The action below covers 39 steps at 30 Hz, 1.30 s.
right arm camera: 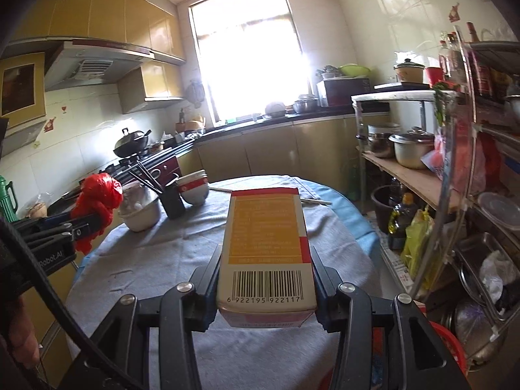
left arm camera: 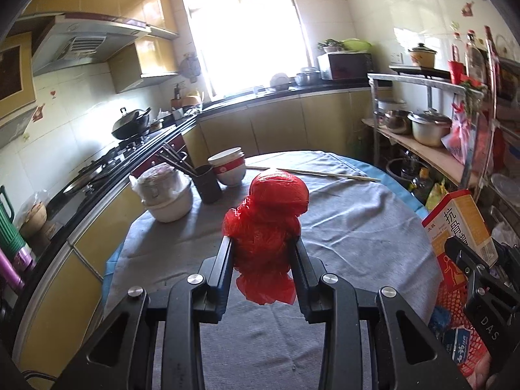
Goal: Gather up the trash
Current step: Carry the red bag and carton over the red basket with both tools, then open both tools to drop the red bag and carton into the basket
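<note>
A crumpled red plastic bag (left arm camera: 269,227) is clamped between the fingers of my left gripper (left arm camera: 262,243), held above the grey-clothed round table (left arm camera: 357,227). In the right wrist view the same red bag (right arm camera: 97,198) and left gripper (right arm camera: 78,227) show at the left edge. My right gripper (right arm camera: 265,253) is shut on an orange and white medicine box (right arm camera: 266,247), barcode end toward the camera, above the table (right arm camera: 162,260). That box (left arm camera: 461,224) and the right gripper (left arm camera: 471,260) appear at the right of the left wrist view, over a red mesh basket (left arm camera: 455,308).
On the table's far side stand a covered white bowl (left arm camera: 167,195), a dark chopstick cup (left arm camera: 206,182), stacked bowls (left arm camera: 227,167) and loose chopsticks (left arm camera: 325,174). A stove counter with a wok (left arm camera: 130,123) runs left. Metal shelves with pots (right arm camera: 412,149) stand right.
</note>
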Tool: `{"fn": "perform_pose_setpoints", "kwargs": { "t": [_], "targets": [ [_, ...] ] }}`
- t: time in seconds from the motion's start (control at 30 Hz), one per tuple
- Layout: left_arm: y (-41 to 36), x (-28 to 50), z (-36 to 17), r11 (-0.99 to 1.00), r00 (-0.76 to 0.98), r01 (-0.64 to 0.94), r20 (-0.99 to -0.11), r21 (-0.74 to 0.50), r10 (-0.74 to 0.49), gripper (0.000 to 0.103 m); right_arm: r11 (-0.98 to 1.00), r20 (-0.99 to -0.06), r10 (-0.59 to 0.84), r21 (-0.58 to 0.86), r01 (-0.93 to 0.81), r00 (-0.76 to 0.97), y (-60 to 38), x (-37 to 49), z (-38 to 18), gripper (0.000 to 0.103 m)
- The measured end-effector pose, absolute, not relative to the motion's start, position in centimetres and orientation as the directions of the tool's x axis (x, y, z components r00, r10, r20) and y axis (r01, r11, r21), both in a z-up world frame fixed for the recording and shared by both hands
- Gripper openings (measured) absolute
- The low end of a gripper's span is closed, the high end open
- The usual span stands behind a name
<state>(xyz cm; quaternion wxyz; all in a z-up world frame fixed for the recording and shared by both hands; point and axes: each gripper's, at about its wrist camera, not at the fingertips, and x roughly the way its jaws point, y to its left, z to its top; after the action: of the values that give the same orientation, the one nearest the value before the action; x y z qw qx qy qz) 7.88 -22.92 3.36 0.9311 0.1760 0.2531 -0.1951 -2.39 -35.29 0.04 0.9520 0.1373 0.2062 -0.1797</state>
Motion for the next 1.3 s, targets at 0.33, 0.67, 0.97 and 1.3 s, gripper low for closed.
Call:
{"fn": "perform_pose_setpoints", "kwargs": {
  "t": [0.33, 0.67, 0.97, 1.3],
  "targets": [
    [-26.0, 5.9, 2.4, 0.809, 0.761, 0.528, -0.567, 0.258, -0.315, 0.036, 0.865, -0.482, -0.313, 0.211, 0.455, 0.818, -38.2, -6.1, -1.3, 0.049],
    [-30.6, 2.0, -0.7, 0.691, 0.651, 0.676, -0.646, 0.256, -0.398, 0.036, 0.807, -0.548, -0.387, 0.188, 0.56, 0.741, -41.8, -10.8, -3.5, 0.049],
    [-34.3, -0.3, -4.3, 0.551, 0.432, 0.824, -0.778, 0.135, -0.456, 0.036, 0.763, -0.616, -0.394, 0.194, 0.617, 0.682, -43.9, -13.3, -6.2, 0.049],
    [-36.3, -1.3, -6.8, 0.5, 0.288, 0.866, -0.837, 0.02, -0.465, 0.036, 0.717, -0.639, -0.412, 0.212, 0.664, 0.649, -45.9, -15.7, -7.7, 0.049]
  ]
}}
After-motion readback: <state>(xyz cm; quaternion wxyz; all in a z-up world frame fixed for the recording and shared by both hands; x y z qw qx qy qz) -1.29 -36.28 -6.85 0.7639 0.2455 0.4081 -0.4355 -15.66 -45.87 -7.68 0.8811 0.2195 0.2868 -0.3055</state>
